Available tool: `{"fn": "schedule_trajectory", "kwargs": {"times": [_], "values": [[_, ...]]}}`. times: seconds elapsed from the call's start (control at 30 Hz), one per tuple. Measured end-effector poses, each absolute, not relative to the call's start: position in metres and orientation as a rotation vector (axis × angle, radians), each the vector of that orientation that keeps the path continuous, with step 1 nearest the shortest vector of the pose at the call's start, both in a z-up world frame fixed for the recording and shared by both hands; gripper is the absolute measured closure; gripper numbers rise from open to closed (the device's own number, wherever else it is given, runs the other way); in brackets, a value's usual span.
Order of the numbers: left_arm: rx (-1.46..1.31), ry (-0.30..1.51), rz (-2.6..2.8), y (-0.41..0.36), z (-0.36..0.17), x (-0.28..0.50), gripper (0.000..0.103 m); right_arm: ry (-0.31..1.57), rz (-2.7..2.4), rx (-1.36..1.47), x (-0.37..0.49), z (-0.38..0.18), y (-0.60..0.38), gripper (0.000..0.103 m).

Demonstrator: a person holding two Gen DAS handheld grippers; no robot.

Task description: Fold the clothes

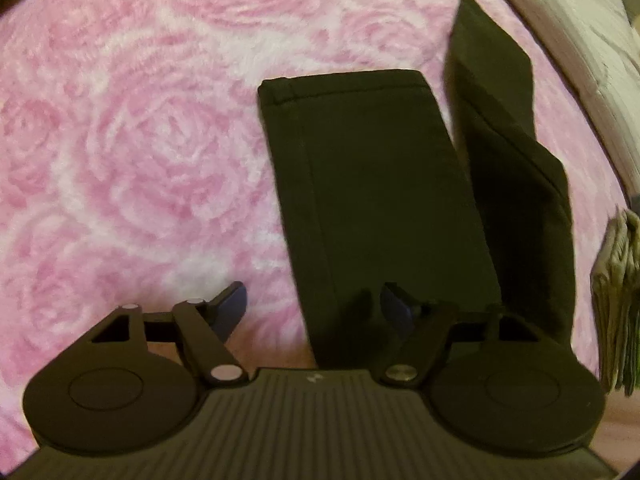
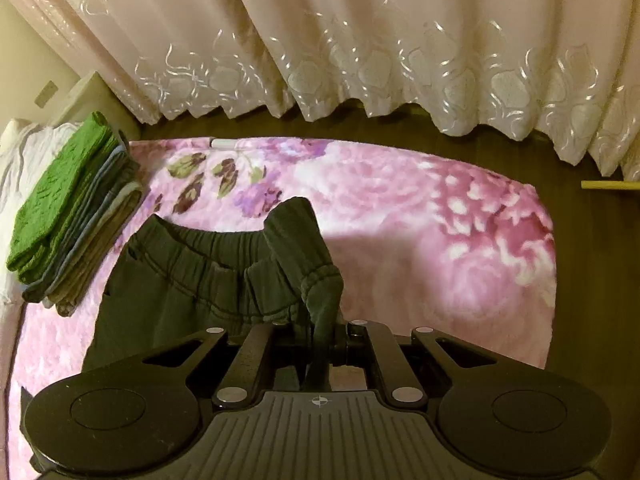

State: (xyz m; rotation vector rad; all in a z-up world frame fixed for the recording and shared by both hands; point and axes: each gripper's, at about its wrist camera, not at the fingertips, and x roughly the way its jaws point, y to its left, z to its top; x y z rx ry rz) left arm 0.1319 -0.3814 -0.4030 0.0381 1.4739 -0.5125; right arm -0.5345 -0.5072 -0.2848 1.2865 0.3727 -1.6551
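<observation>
1. Dark trousers (image 1: 372,200) lie on the pink floral blanket (image 1: 140,140) of the bed, legs stretched flat away from the left camera, one leg (image 1: 516,168) angled off toward the blanket's right edge.
2. The left tool (image 1: 314,304) hovers just above the near end of the flatter leg, its blue-tipped fingers (image 1: 232,304) spread wide apart, gripping nothing.
3. Over in the right view, the trousers' elastic waistband (image 2: 224,264) is bunched up and lifted off the blanket (image 2: 420,220).
4. The right tool (image 2: 318,344) is clenched on a pinch of that waistband fabric, which rises in a fold right between its closed fingers.
5. A stack of folded clothes (image 2: 76,208), green on top, sits at the blanket's far-left corner, apart from the trousers.
6. A white sheet (image 2: 24,160) lies beside that stack.
7. Pale embroidered curtains (image 2: 360,40) hang beyond the bed's far edge, above dark flooring (image 2: 592,280).
</observation>
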Motion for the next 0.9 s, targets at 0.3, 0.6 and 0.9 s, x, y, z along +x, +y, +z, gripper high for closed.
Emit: {"fn": "schedule_trajectory", "kwargs": {"times": [0.3,0.6,0.9], "values": [[0.034,1.331,-0.601,-0.396,-0.364,0.161,0.102,0.373,-1.537,1.207,-0.516,-0.257,-0.547,0.098],[-0.141,1.021,-0.647,-0.221,-0.214,0.161,0.1,0.086,-1.276,1.012,-0.525,-0.18,-0.498,0.098],[0.205,1.254,-0.215,-0.116,-0.307,0.114,0.085,0.823,-1.466,1.335,-0.557,-0.306,-0.448,0.071]]}}
